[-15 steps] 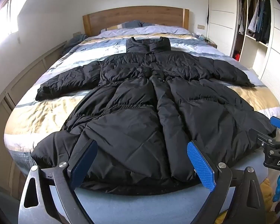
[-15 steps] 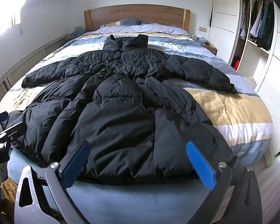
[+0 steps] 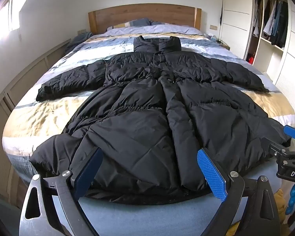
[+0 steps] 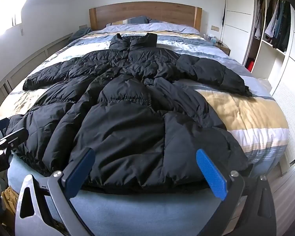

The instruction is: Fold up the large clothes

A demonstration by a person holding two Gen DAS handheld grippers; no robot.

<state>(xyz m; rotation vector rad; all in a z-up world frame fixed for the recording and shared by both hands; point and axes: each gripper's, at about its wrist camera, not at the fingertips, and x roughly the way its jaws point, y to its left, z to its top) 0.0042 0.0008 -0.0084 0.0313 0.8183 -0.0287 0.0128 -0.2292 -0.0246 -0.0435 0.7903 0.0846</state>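
A: Where is the coat?

B: The big black puffy coat (image 3: 147, 122) lies flat on the bed (image 3: 39, 118), sleeves out at 9 and 3 o'clock, collar at 12. It looks soft, shiny and quilted.

A: And the blanket?

B: Striped: blue, white and gold, a bit wrinkly.

A: What about the tools?

B: The left tool (image 3: 149, 169) is wide open over the hem at 6 o'clock, holding nothing. The right tool (image 4: 145, 169) is wide open too, its blue pads (image 4: 210, 175) bumpy.

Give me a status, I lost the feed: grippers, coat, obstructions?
Left gripper open, right gripper open, both empty. Black puffer coat spread flat on bed, unfolded. Nothing in the way.
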